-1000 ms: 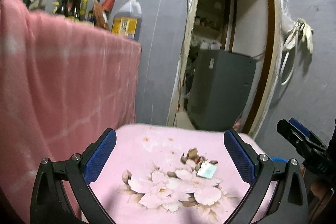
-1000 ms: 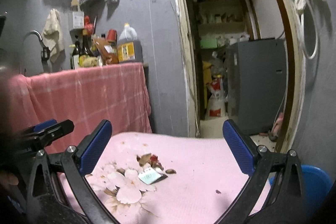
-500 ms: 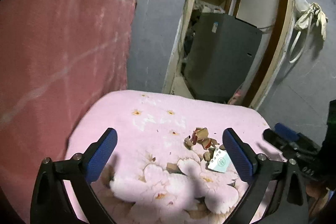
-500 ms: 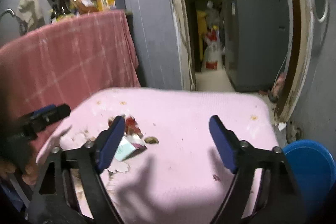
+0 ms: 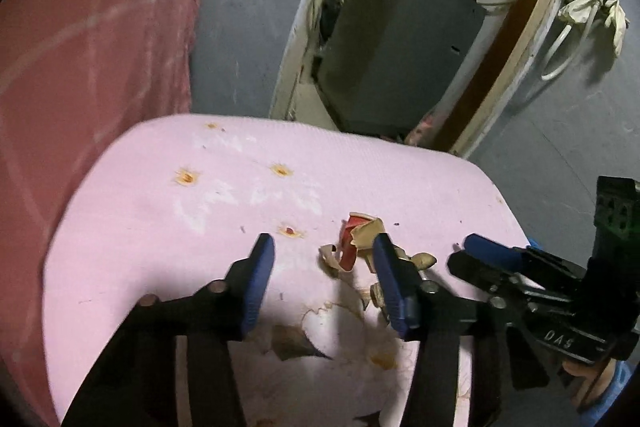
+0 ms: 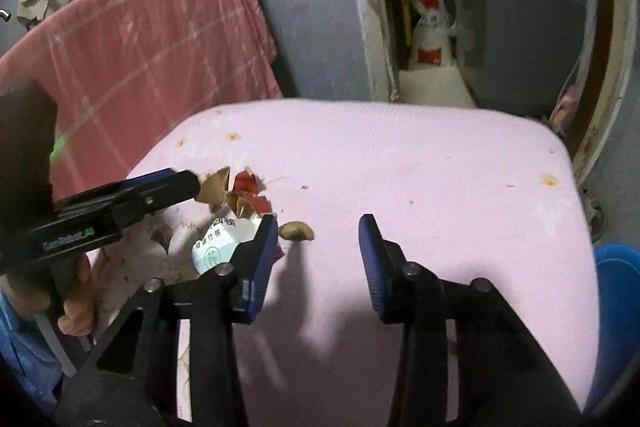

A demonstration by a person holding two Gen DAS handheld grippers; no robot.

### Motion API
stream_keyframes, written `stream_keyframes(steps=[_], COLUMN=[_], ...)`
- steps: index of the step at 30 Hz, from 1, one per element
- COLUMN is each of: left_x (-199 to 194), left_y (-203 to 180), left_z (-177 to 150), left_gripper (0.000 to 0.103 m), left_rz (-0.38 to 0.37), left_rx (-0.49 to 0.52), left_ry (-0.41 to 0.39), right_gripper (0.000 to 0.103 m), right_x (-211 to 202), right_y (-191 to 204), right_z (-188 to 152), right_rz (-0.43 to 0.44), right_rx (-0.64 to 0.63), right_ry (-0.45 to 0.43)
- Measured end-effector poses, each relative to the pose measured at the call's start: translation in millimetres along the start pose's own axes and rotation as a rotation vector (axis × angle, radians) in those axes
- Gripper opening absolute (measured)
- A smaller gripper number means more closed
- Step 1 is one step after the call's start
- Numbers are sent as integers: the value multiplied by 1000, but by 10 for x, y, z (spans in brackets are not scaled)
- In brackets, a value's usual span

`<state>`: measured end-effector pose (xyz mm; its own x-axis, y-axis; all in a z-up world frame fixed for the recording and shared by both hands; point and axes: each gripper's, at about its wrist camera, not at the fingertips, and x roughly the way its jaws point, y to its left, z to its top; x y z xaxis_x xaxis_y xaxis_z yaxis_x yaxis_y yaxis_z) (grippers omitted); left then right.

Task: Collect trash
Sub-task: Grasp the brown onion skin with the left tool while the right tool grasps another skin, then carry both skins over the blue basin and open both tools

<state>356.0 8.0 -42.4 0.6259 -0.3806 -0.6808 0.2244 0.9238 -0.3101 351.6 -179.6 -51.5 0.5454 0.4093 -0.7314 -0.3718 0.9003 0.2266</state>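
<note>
Only container I can spot is the blue bin (image 6: pixel 618 291) just off the right edge of the pink table (image 6: pixel 400 155), and its inside is out of view, so no idea what's in it. The trash (image 6: pixel 236 195) is a small heap of tan and red scraps plus a white-green paper packet (image 6: pixel 216 243), sitting on the table's left half in the right wrist view, with one tan bit (image 6: pixel 296 230) a little apart to its right. The table cover has a flower print and a few orange spots. Behind the table there's a grey wall, a pink cloth (image 6: pixel 152 39) hung over a counter with bottles on top, and a doorway with a grey cabinet (image 6: pixel 516 7) inside. Left gripper (image 5: pixel 324 259) is closing, nothing between the jaws, its right finger just beside the scraps. Right gripper (image 6: pixel 318 235) is closing too, only bare cover in the gap, left finger at the packet's edge. Compared with a second ago both were wide open and aimed higher at the wall; now they're tipped down and close over the heap.
</note>
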Motion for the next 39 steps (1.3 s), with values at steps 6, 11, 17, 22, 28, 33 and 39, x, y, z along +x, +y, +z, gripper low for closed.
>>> stream_keyframes(steps=[6, 11, 17, 22, 28, 33, 39], left_x=[94, 94, -21, -171, -403, -608, -715], left_y=[23, 41, 10, -100, -370, -762, -1315], left_z=[42, 81, 72, 78, 112, 159, 197], left_gripper=[11, 6, 5, 5, 5, 5, 5], left_rz=[-20, -27, -27, -27, -50, -86, -158], left_rx=[-17, -31, -36, -20, 0, 50, 111], left_ry=[57, 43, -4, -81, -198, -301, -373], right_gripper=[30, 16, 10, 10, 9, 9, 9], right_x=[168, 221, 127, -82, -571, -1108, -1778], right_y=[81, 85, 85, 93, 61, -11, -195], right_z=[39, 54, 26, -33, -100, -136, -239], right_rz=[15, 21, 17, -3, -27, -76, -167], right_rx=[-32, -39, -44, -52, -41, -33, -15], right_ry=[78, 102, 55, -48, -239, -403, -559])
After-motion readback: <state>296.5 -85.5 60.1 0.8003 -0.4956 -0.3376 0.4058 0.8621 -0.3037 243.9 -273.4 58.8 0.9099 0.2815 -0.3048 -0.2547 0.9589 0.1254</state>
